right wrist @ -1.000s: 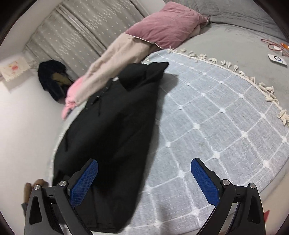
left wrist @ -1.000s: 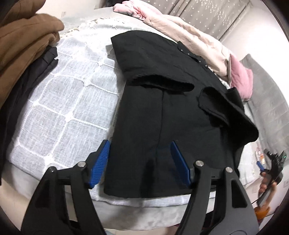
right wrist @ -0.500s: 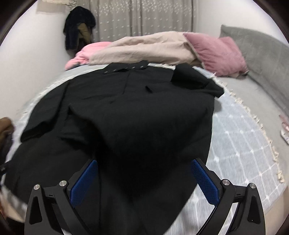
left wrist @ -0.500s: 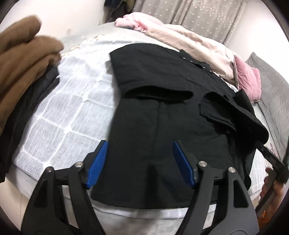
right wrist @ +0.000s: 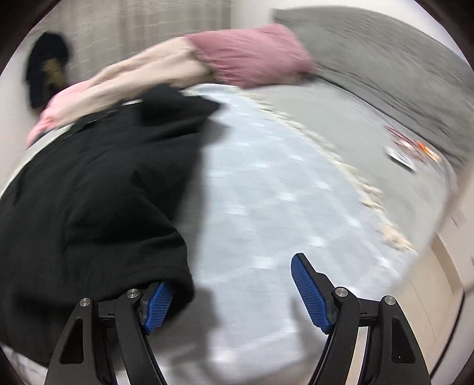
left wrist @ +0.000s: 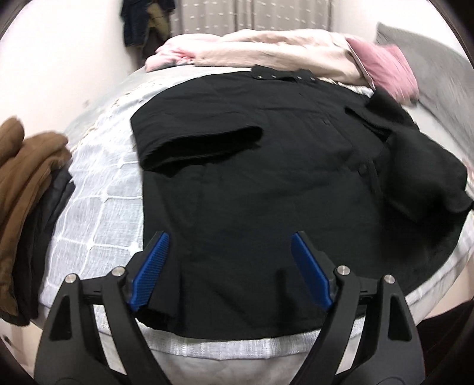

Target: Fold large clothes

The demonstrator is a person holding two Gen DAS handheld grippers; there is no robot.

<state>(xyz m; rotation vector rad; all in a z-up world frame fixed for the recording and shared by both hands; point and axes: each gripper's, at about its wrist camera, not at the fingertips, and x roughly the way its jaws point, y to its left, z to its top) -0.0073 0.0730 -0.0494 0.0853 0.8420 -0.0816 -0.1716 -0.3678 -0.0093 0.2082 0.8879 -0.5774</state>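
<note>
- Nearest, left tool (left wrist: 228,266) released, with both blue pads spread wide over the bottom hem of the black garment (left wrist: 266,177); nothing gripped between them.
- Right tool (right wrist: 228,296) also released and holding nothing; its left pad partly covered by the garment's right lower corner, its right pad over bare blanket (right wrist: 281,207).
- Right wrist view strongly blurred, so contact between pad and cloth cannot be told.
- Garment spread flat on the white checked blanket of the bed, hem at the near bed edge, collar (left wrist: 284,75) at the far end; long axis therefore running straight away from both tools.
- Left sleeve (left wrist: 201,145) already folded inward across the body; right side (left wrist: 420,165) bunched and folded over only roughly.
- Seen from the left tool, garment directly ahead and below; seen from the right tool, ahead and to the left, so probably a move leftward needed before a grip on the hem corner.
- Probable next step: each tool takes a hem corner and carries it toward the collar; left tool seems better placed.
- At the left, brown clothes (left wrist: 26,189) piled on darker ones, apart from the garment.
- Farther away, beige clothes (left wrist: 266,50) and a pink pillow (left wrist: 382,68) just beyond the collar, then the curtain (left wrist: 251,14).
</note>
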